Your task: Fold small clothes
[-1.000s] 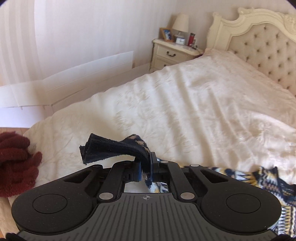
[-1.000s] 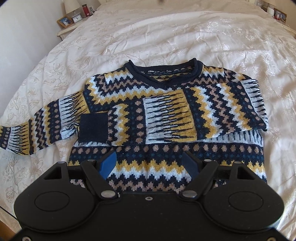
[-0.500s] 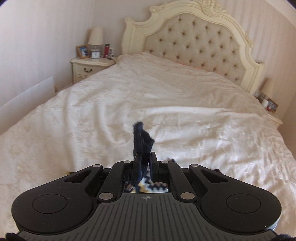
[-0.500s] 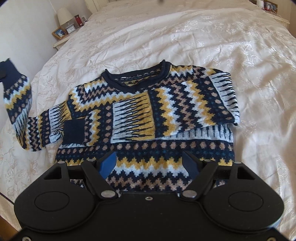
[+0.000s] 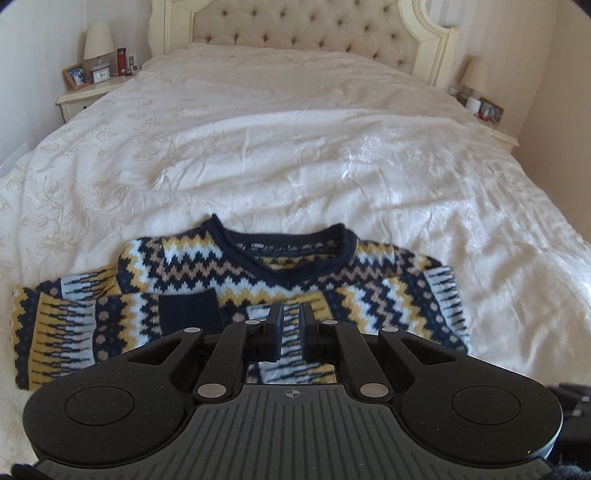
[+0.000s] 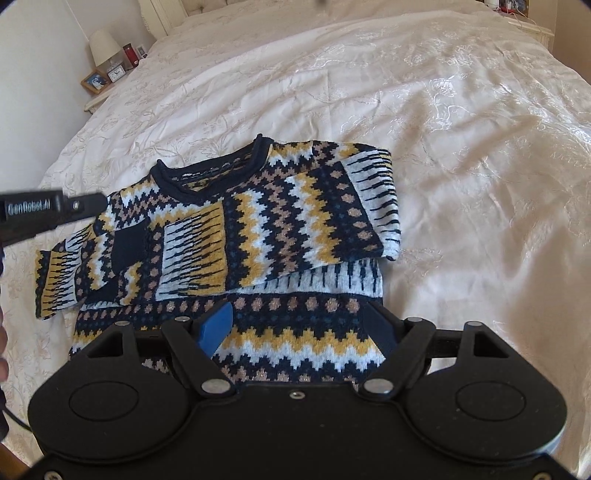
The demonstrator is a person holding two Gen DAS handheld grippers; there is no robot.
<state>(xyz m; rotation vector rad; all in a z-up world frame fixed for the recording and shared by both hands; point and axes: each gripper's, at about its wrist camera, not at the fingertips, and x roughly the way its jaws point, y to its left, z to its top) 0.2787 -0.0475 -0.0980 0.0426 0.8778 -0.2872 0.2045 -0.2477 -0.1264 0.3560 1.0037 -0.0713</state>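
Here the sweater (image 6: 258, 236) lies flat on the bed (image 6: 461, 129), neck toward the headboard (image 5: 306, 33), with both sleeves folded across its chest. One navy cuff (image 5: 190, 314) rests on the front near the left side. The left hand-held gripper (image 5: 291, 328) hovers just above the chest; its jaws stand slightly parted with only a narrow gap, and nothing is caught between them. In the right wrist view it juts in from the left edge over the sweater's shoulder. The right hand-held gripper (image 6: 301, 332) sits above the hem, jaws spread wide and empty, one blue pad (image 6: 218, 326) showing. A nightstand (image 5: 86, 96) with a lamp (image 5: 98, 44), a clock and a photo frame stands beside the bed.
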